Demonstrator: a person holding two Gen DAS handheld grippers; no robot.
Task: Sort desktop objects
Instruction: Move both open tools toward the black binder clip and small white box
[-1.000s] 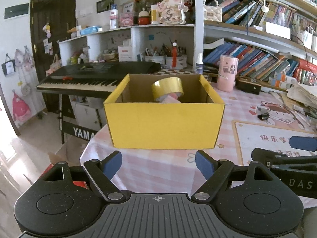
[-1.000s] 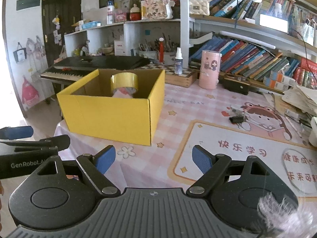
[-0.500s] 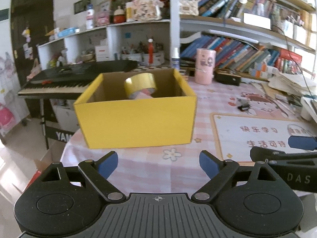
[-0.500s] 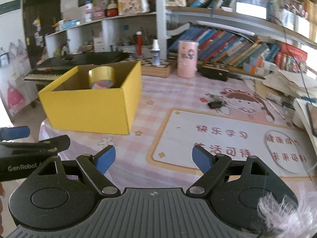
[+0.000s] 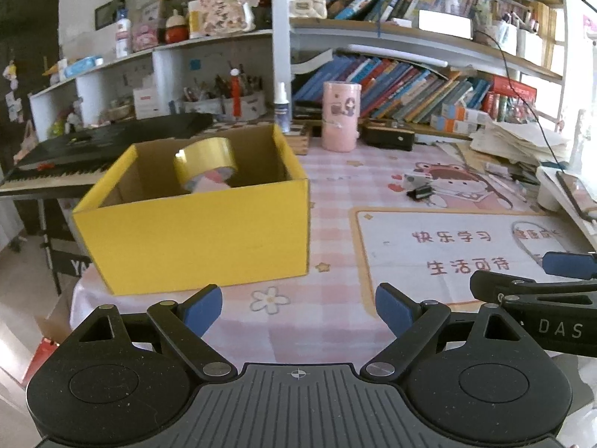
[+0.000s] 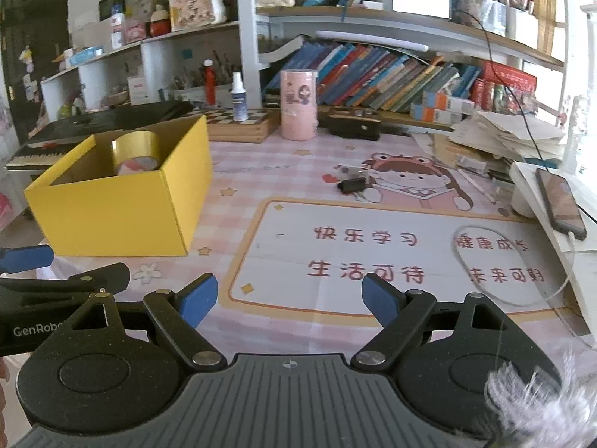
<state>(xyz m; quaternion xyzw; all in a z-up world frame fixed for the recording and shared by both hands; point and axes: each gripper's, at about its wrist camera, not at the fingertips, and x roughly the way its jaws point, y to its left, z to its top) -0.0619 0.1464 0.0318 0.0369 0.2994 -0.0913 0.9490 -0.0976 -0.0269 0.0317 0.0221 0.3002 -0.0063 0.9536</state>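
Right gripper (image 6: 289, 298) above the bench (image 6: 238, 171), its blue-padded fingers (image 6: 197, 300) spread wide with nothing between them. Ahead of the fingers lies a printed mat (image 6: 373, 254). Beyond the left finger stands a yellow box (image 6: 112, 216) holding a tape roll (image 6: 136, 151). A black binder clip (image 6: 350, 184) lies farther ahead, apart from the box.

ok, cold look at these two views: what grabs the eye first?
The bright yellow box at the table's left edge, open-topped, with a roll of yellow tape inside. Next, the pink desk mat with red characters spread to the box's right. Behind both, crowded bookshelves fill the back wall.
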